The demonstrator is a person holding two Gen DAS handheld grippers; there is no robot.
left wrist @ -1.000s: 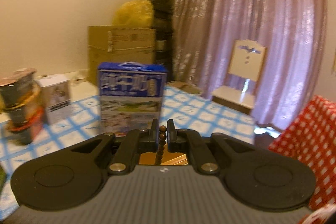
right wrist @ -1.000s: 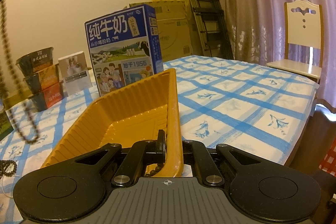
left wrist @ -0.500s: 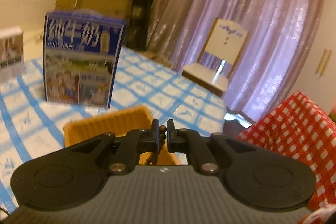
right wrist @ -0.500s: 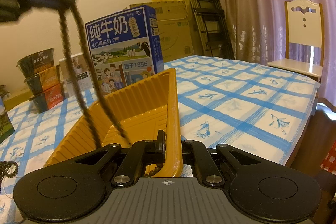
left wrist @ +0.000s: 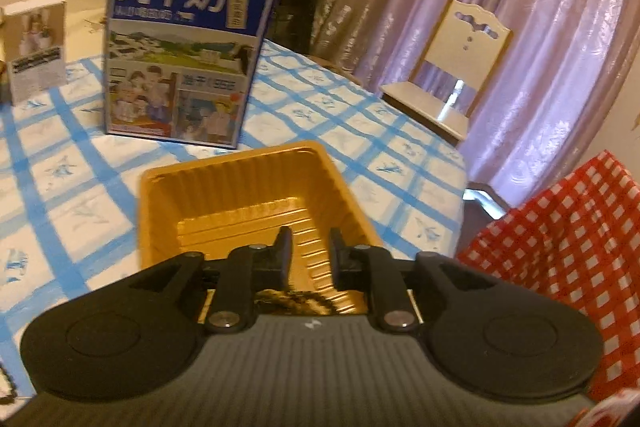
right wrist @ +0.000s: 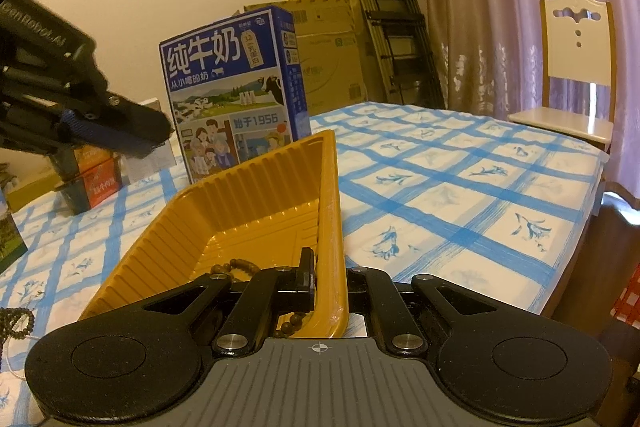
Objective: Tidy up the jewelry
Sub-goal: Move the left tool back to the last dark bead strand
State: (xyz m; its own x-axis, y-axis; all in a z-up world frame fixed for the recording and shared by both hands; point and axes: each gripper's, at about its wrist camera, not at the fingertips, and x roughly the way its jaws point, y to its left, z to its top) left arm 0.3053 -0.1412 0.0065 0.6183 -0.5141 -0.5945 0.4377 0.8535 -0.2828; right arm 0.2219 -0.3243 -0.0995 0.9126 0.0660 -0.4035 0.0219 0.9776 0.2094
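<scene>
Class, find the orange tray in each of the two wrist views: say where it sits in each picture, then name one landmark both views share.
Left wrist view: the orange tray lies centre, just beyond the left gripper, whose jaws are opening with nothing between them.
Right wrist view: the tray sits lower centre, its right rim clamped in the right gripper.
Shared landmark: the blue milk carton stands behind the tray.
</scene>
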